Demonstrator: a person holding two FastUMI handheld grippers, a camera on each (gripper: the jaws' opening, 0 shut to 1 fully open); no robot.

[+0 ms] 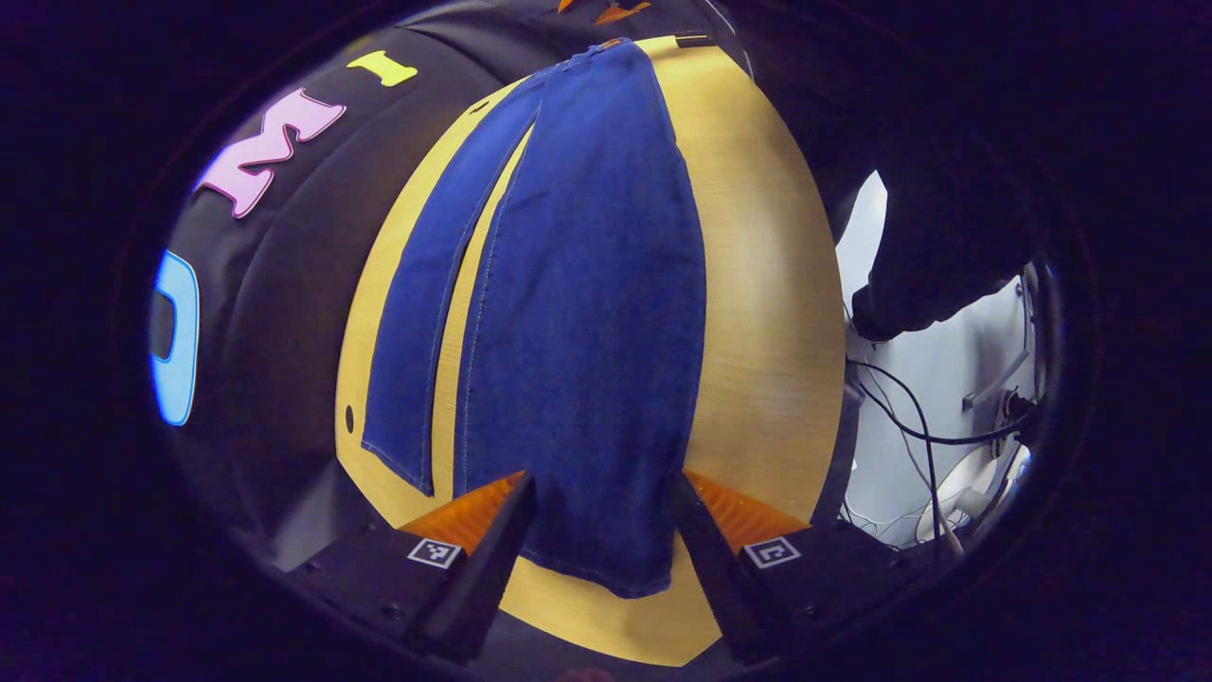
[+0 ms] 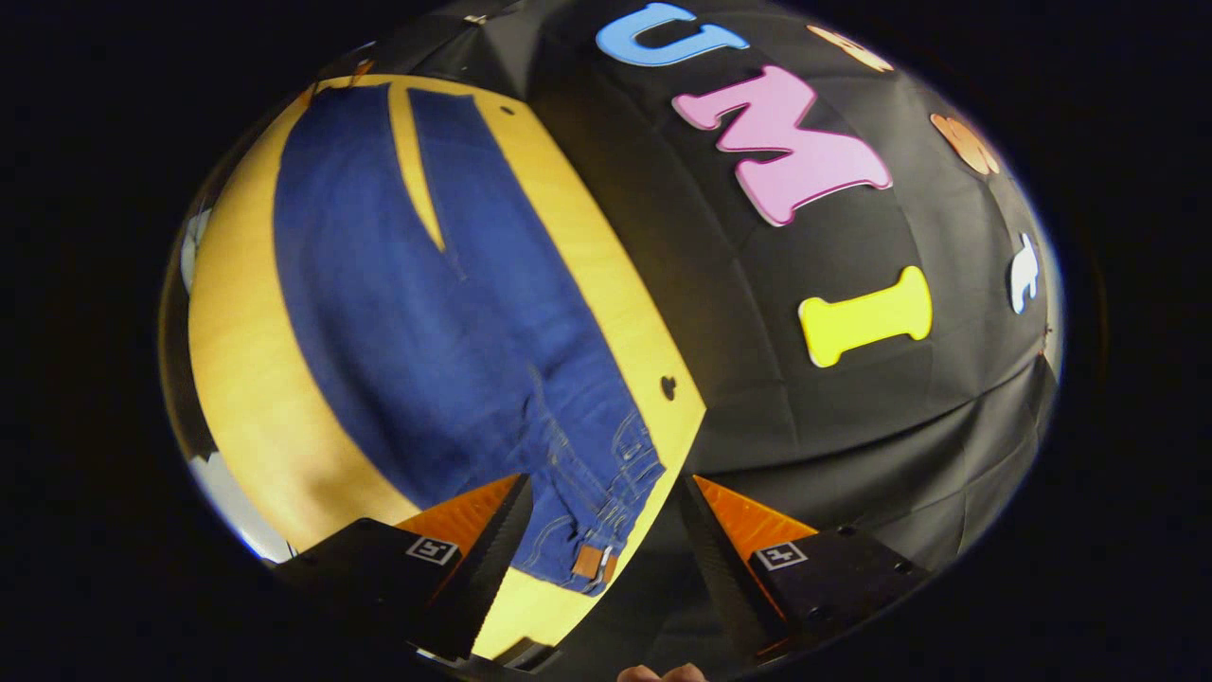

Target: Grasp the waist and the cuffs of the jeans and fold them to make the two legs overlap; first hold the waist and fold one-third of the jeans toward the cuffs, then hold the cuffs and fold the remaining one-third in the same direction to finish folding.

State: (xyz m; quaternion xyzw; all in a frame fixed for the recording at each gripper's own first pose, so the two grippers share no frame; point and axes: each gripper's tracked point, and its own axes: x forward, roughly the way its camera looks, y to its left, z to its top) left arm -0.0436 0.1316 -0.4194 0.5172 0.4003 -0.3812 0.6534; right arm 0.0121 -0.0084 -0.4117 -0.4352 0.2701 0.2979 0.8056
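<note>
Lying flat on the table, jeans; left claw and right claw both agape, empty

Surface: a light wooden table, with a small dark hole near its edge by the booth wall.
On it: blue jeans lying flat and stretched out along the tabletop.
Legs: spread a little apart, bare wood showing between them.
Waist: near the table's far end in the left gripper view.
</note>
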